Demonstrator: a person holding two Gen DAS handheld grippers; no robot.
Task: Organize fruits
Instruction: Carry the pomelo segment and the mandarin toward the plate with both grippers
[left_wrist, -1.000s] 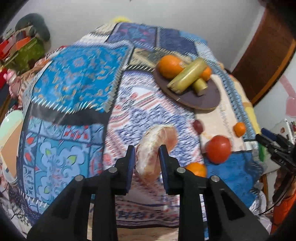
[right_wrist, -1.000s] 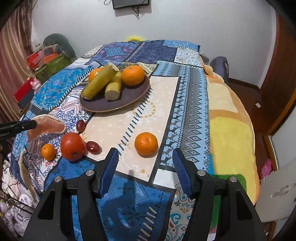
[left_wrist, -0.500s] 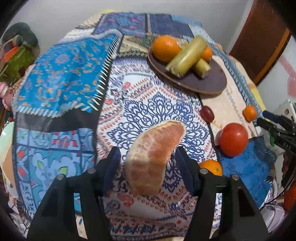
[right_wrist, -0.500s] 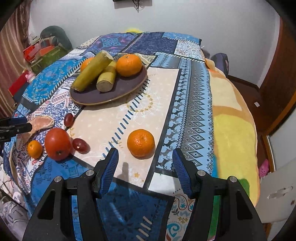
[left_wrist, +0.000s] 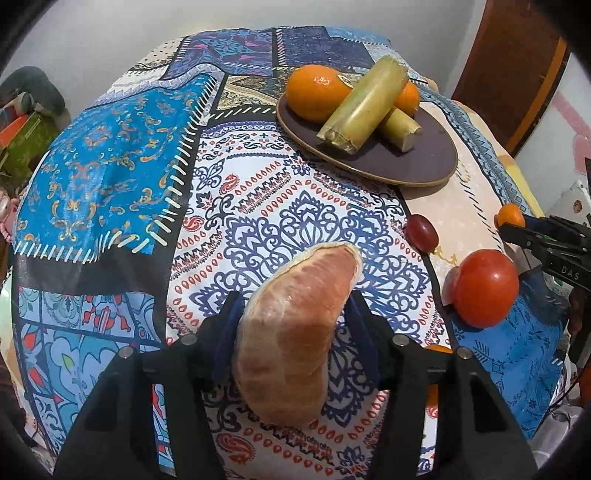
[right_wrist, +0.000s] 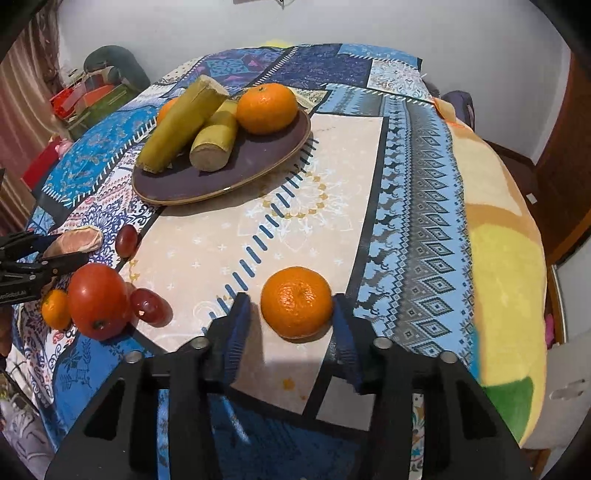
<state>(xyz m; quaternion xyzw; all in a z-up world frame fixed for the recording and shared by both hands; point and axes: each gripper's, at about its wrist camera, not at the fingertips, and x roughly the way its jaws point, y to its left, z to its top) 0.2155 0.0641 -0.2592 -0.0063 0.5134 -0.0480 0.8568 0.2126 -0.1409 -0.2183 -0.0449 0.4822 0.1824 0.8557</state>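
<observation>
While my left gripper is reaching out over the patterned cloth, its two fingers are standing spread on either side of a peeled citrus segment, which is lying between them; whether either pad is touching the segment I cannot tell. Listing onward in this left view: a dark round plate is sitting farther back, carrying two oranges and two cut yellow-green stalks, the longer one leaning across the shorter. A dark red grape is lying between the plate and a red tomato, and a small orange is showing just beside the tip of my other gripper at the right edge. Turning to the right view: my right gripper is hanging wide open around a mandarin that is resting on the cream panel of the cloth, with a gap showing on the left side and the right finger sitting very near the fruit. The plate is standing behind it. At the left, the tomato is sitting with a grape touching it, a second grape is lying nearer the plate, and a small orange is tucked just beside the tomato.
</observation>
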